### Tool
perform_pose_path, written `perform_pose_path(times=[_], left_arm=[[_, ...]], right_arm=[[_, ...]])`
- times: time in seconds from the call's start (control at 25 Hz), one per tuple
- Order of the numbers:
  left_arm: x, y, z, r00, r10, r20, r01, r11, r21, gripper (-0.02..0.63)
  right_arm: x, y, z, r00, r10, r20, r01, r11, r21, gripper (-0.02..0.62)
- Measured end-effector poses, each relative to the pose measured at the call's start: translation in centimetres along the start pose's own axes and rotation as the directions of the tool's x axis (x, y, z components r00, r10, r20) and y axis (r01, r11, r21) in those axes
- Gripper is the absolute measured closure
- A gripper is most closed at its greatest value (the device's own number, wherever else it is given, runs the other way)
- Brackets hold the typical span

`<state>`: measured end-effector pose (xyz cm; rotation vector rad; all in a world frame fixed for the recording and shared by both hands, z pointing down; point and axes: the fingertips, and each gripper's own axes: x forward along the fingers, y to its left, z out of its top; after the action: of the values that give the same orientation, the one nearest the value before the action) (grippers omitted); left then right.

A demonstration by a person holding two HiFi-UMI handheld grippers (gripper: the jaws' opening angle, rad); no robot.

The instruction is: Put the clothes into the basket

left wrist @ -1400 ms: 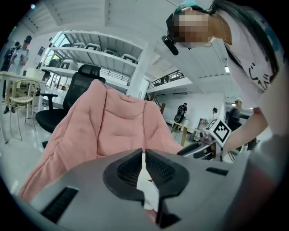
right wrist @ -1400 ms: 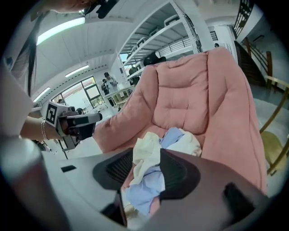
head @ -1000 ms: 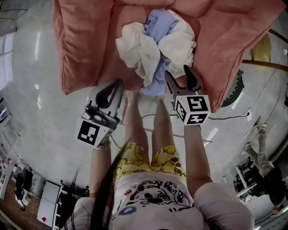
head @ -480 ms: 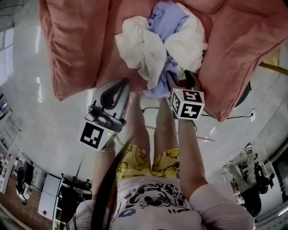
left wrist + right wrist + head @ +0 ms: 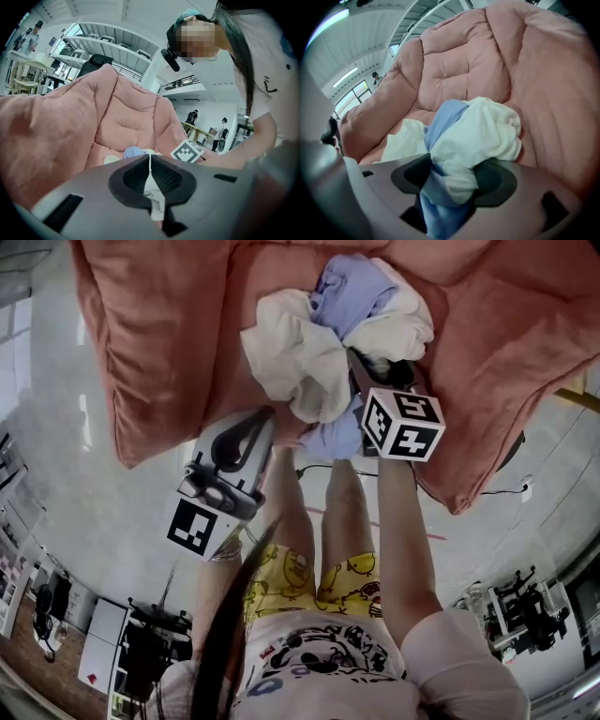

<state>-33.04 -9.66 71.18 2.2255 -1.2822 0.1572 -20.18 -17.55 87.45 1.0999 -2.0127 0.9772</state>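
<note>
Clothes [image 5: 323,343], a cream garment [image 5: 291,362] tangled with a pale blue garment [image 5: 349,287], lie heaped in the hollow of the pink quilted chair [image 5: 159,334]. Your right tongs [image 5: 373,369] are clamped on that bundle. The right gripper view shows cream and blue folds bunched between the jaws and spilling over them, so you cannot see how deep the bite goes. In the head view the tips are buried in cloth and only the marker cube [image 5: 403,423] is plain.

Your left tongs [image 5: 265,416] are closed, pads together. A thin pale sliver shows in the seam, too small to name. They sit at the chair's front edge, just beside the cream folds; whether they touch is unclear. Your legs [image 5: 323,502] and yellow shorts [image 5: 314,577] block the grey floor [image 5: 84,502] below. The chair's top is cut off.
</note>
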Motion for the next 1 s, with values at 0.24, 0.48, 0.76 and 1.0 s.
perform_pose_path(times=[0.24, 0.48, 0.76, 1.0], left_arm=[[-0.3, 0.2, 0.9, 1.0, 0.02, 0.01, -0.02, 1.0, -0.013, 0.594], [-0.2, 0.4, 0.0, 1.0, 0.021, 0.004, -0.021, 1.0, -0.02, 0.594], [-2.5, 0.5, 3.0, 0.999, 0.02, 0.035, -0.019, 1.0, -0.011, 0.594], [-2.4, -2.2, 6.1, 0.998, -0.003, 0.065, 0.001, 1.0, 0.027, 0.594]], right_arm=[[0.8, 0.4, 2.0, 1.0, -0.031, -0.001, 0.03, 0.999, -0.043, 0.355], [1.2, 1.8, 2.9, 0.994, 0.079, 0.076, -0.076, 0.996, -0.048, 0.506], [-4.8, 6.6, 6.8, 0.965, 0.167, 0.201, -0.132, 0.975, -0.179, 0.509], [-11.4, 7.1, 10.2, 0.932, 0.206, 0.297, -0.139, 0.963, -0.232, 0.509]])
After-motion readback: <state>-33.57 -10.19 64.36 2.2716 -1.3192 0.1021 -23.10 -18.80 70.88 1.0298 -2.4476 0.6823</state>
